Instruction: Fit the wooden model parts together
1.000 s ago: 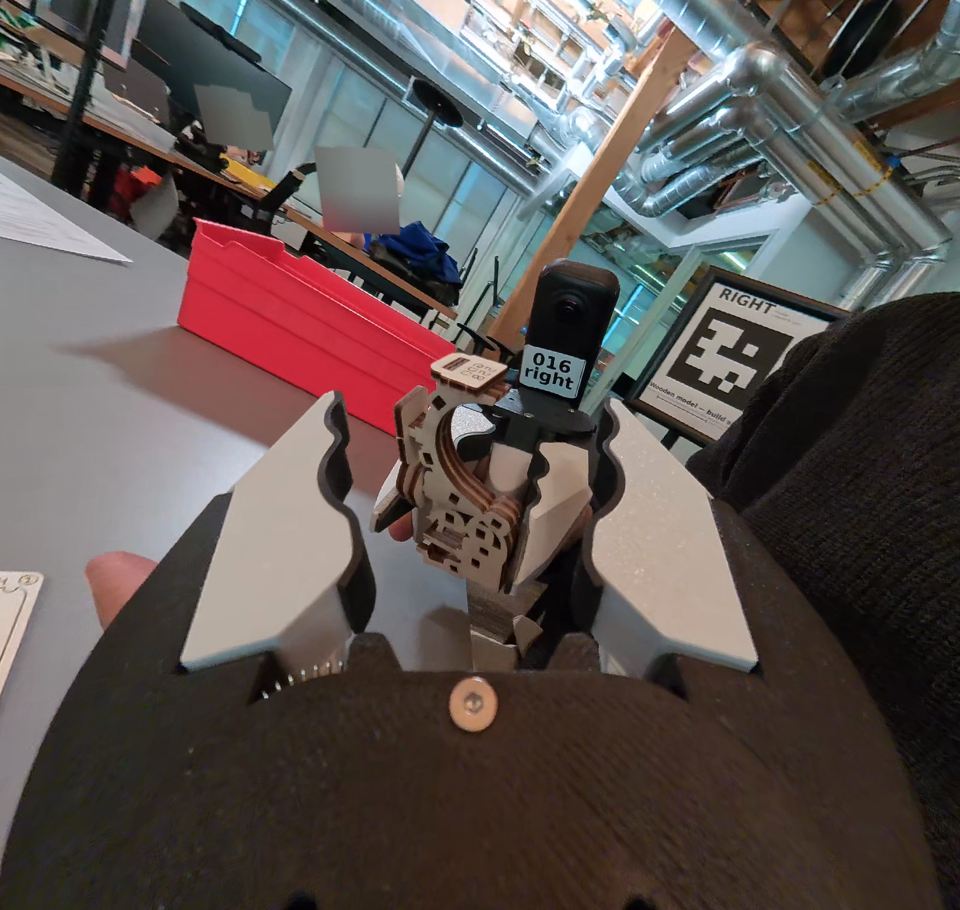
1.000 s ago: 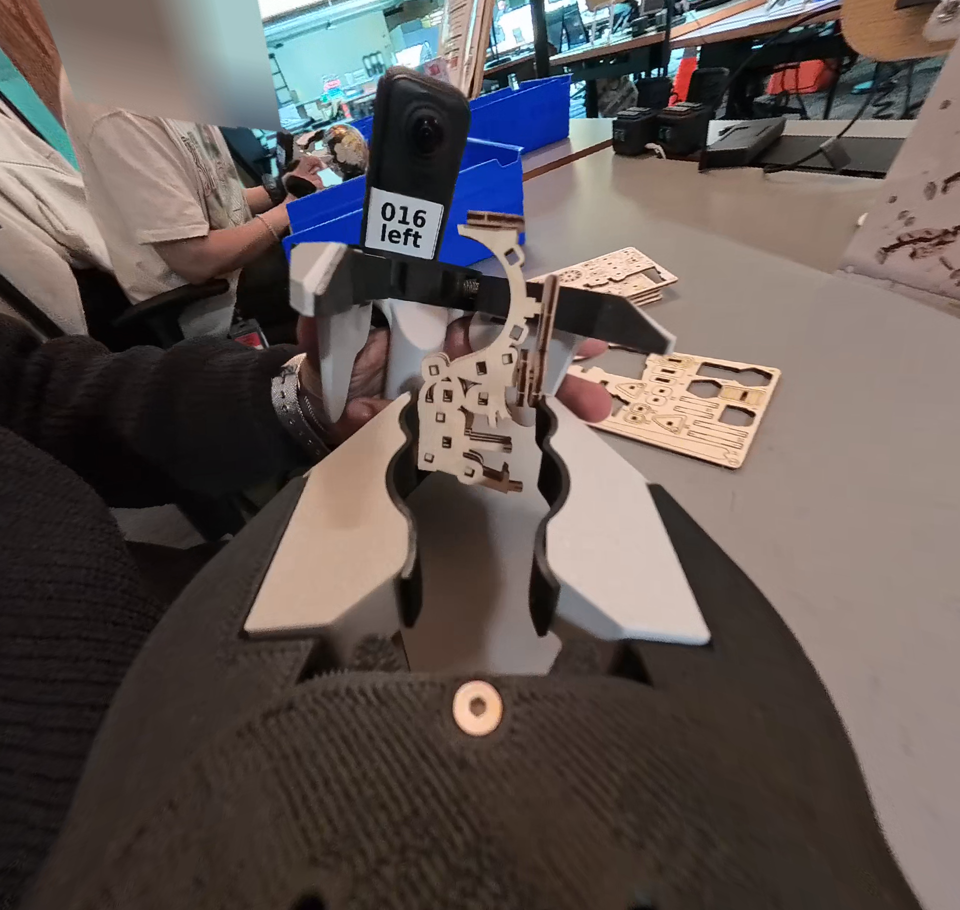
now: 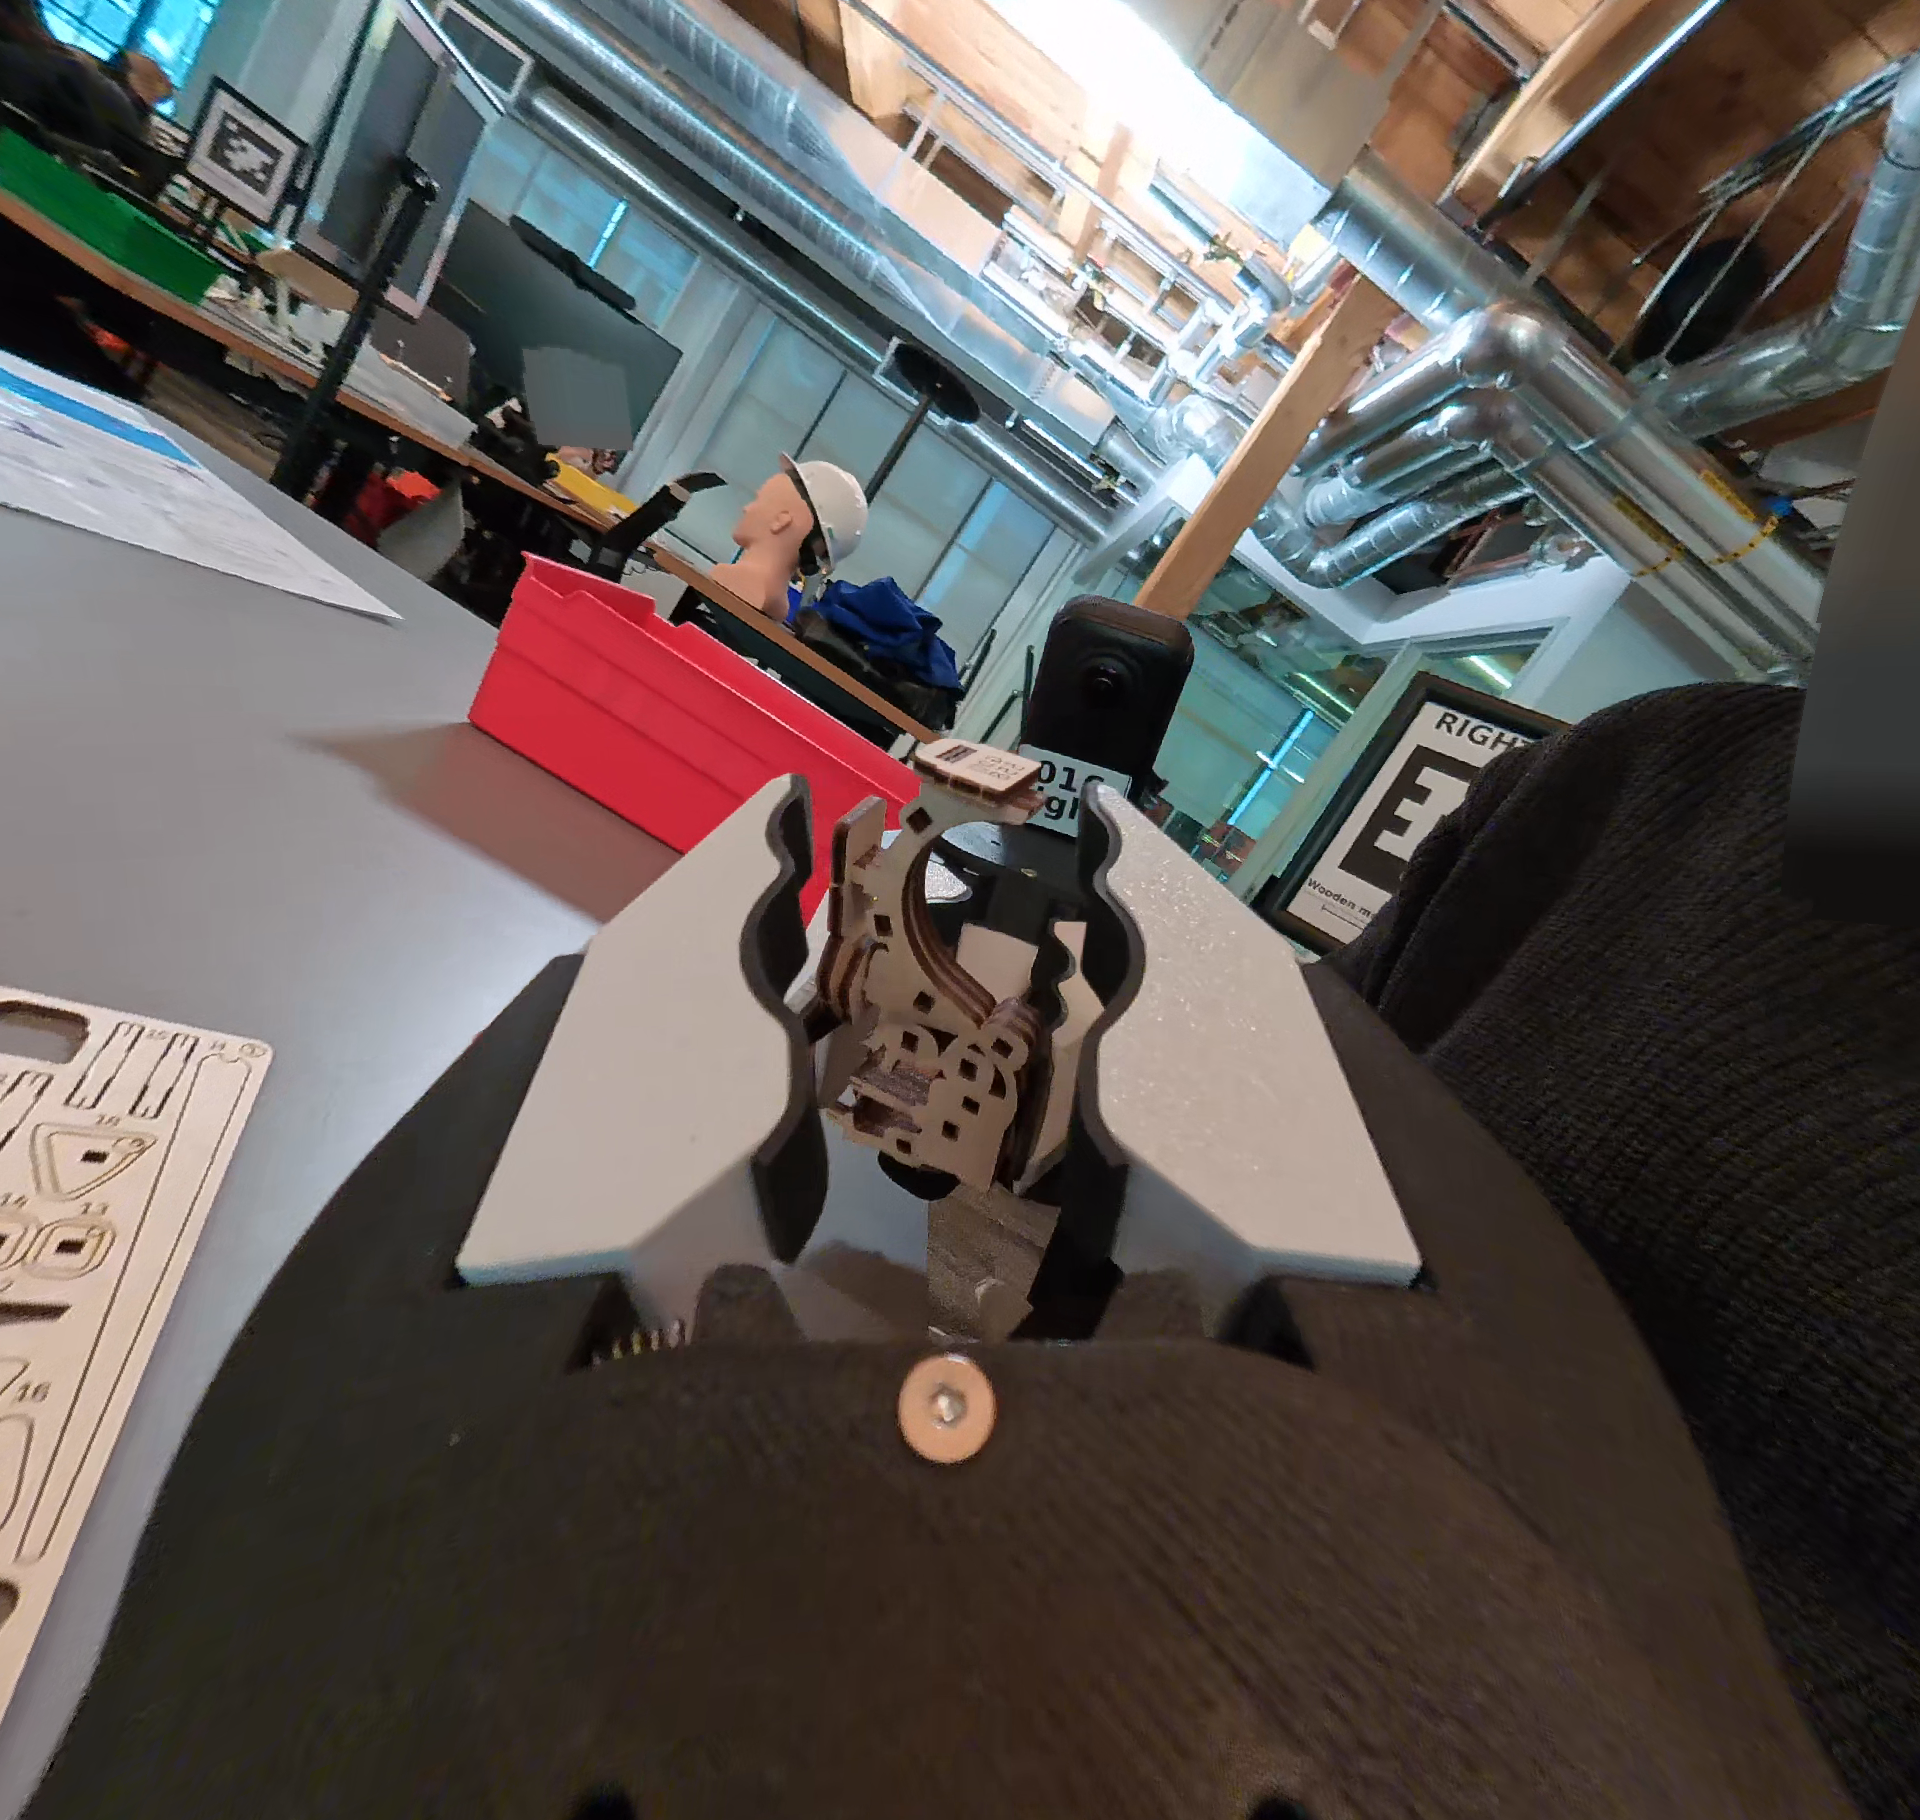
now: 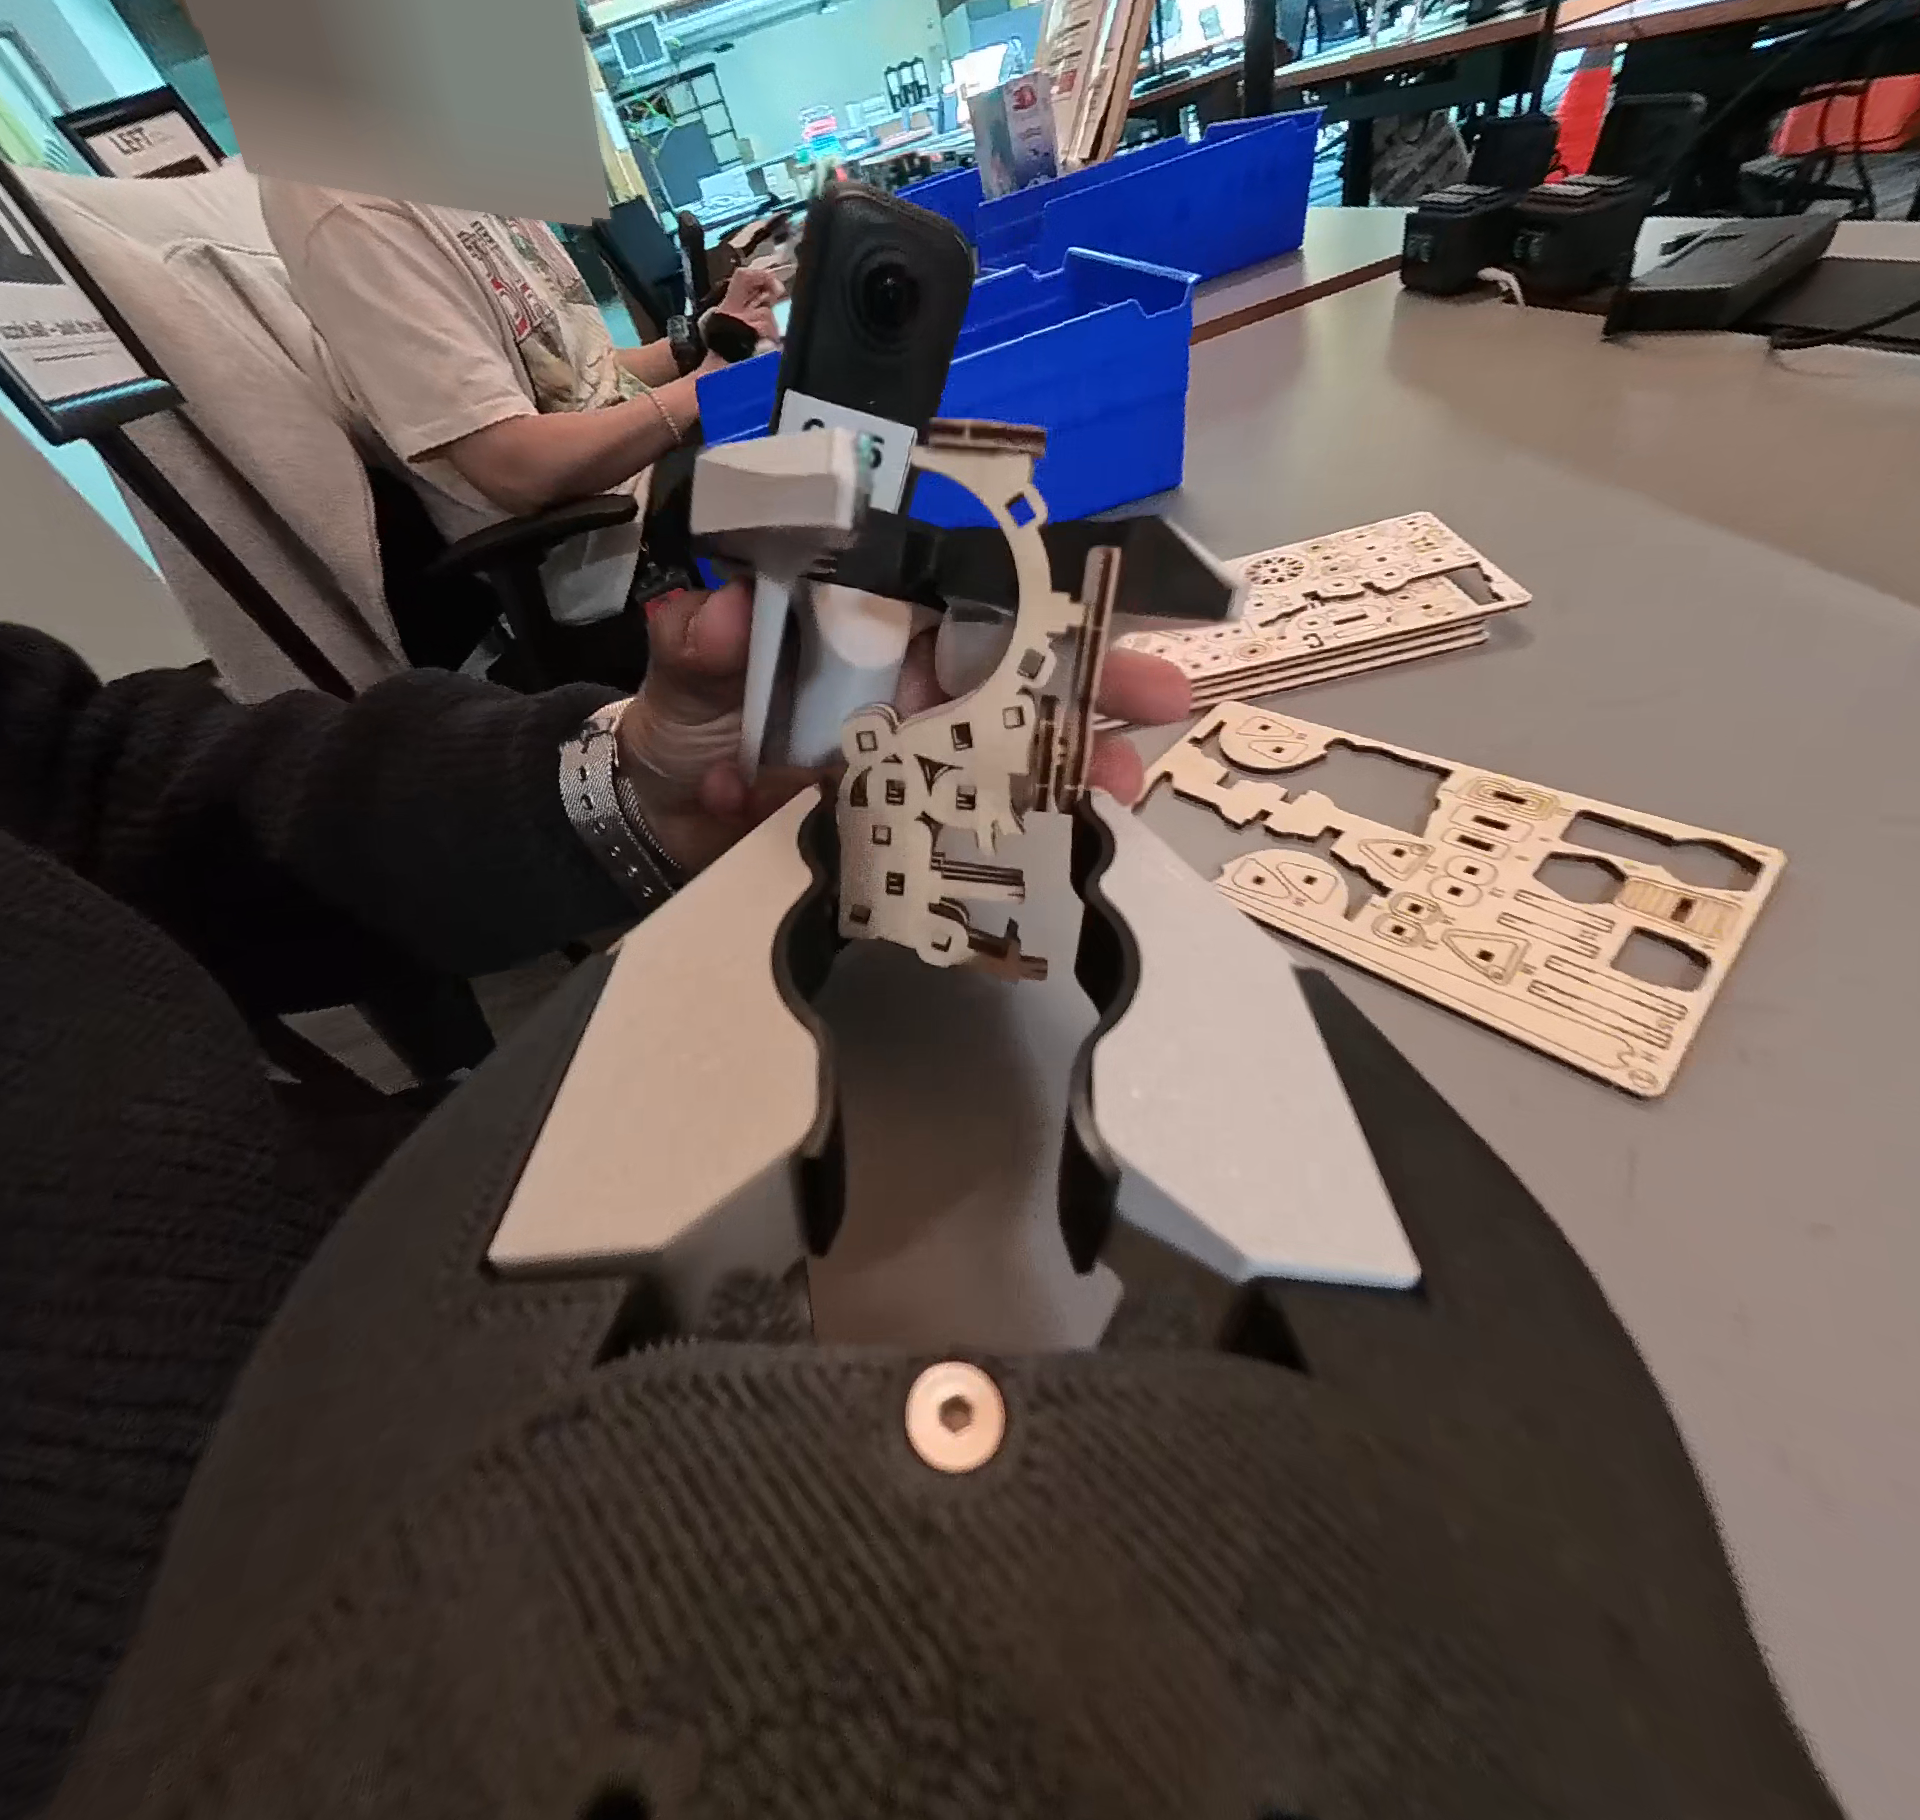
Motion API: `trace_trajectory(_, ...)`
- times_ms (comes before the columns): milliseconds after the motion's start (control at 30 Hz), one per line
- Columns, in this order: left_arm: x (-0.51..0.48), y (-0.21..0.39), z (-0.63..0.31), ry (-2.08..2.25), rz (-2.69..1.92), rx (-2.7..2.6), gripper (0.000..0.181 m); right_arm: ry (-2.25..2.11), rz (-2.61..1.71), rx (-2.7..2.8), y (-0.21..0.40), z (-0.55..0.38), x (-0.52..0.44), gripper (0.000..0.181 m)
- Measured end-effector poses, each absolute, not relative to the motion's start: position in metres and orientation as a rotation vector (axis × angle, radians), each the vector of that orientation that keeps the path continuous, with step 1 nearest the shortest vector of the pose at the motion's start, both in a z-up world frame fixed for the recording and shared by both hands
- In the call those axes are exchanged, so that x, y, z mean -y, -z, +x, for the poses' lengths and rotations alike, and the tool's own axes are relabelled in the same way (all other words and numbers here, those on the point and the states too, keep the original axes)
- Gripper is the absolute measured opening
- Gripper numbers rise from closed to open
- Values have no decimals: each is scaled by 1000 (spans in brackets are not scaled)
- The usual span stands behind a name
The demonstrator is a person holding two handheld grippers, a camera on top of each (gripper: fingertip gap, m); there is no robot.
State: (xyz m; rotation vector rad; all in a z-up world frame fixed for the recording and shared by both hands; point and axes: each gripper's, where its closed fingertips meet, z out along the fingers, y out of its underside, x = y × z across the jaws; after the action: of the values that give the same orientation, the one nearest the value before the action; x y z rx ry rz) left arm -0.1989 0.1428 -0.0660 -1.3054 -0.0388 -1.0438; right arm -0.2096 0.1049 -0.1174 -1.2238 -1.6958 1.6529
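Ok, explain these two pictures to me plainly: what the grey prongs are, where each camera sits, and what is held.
No robot here: a person holds one hand-held tool in each hand. Each picture comes from a camera on one tool, looking along its grey tongs. In the left tool's view, the left tongs flank the half-built pale wooden model; whether they grip it is unclear. In the right tool's view, the right tongs flank the same model, with a hand behind it holding the other tool. On the grey table lie flat wooden part sheets and a blue bin; a red bin stands on the other side.
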Motion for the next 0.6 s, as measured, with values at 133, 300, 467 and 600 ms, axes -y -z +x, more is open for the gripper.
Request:
trace_trajectory(133, -136, 67, -209, 976, -1305, 80, 54, -1684, -1200, 1723, 116, -215, -98, 45)
trace_trajectory(300, -127, 68, -227, 908, -1294, 150, 60, -1711, -1173, 1756, 116, -219, -90, 45)
trace_trajectory(467, -117, 66, -229, 855, -1290, 125, 38, -1736, -1162, 1776, 115, -223, -85, 45)
trace_trajectory(600, -111, 66, -227, 867, -1283, 125, 35, -1741, -1140, 1803, 116, -225, -78, 45)
